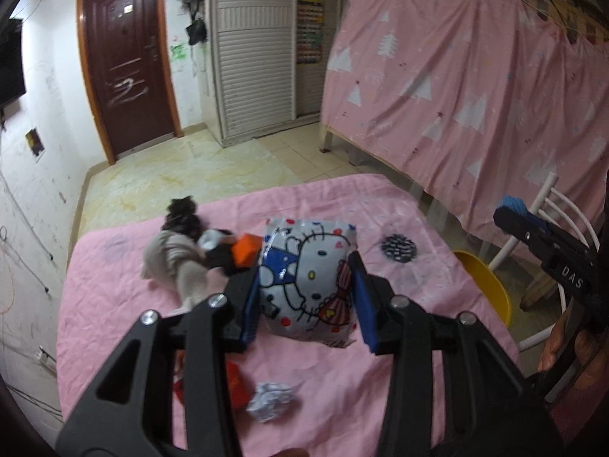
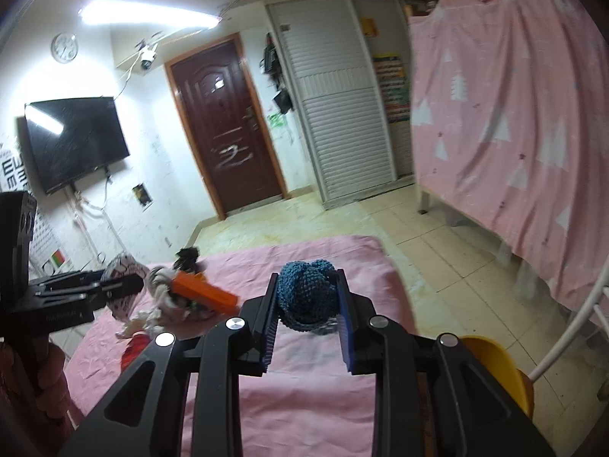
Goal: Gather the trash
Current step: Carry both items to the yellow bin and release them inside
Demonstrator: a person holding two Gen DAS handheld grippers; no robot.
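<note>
- Left gripper [image 1: 306, 285]: jaws clamped on cartoon bag [image 1: 310, 282], one pad on each side, bag lifted above pink sheet [image 1: 380, 400].
- Right gripper [image 2: 306, 310]: jaws clamped on blue knit ball [image 2: 306, 295], ball at fingertips.
- Crumpled paper [image 1: 271, 401] lies on sheet, below left jaws.

A brown door [image 2: 224, 129] stands beside a white slatted wardrobe [image 2: 335, 114]. A dark television [image 2: 76, 141] hangs on the wall, a round clock [image 2: 64, 47] above it. A pink curtain [image 1: 456, 87] drapes a frame.
</note>
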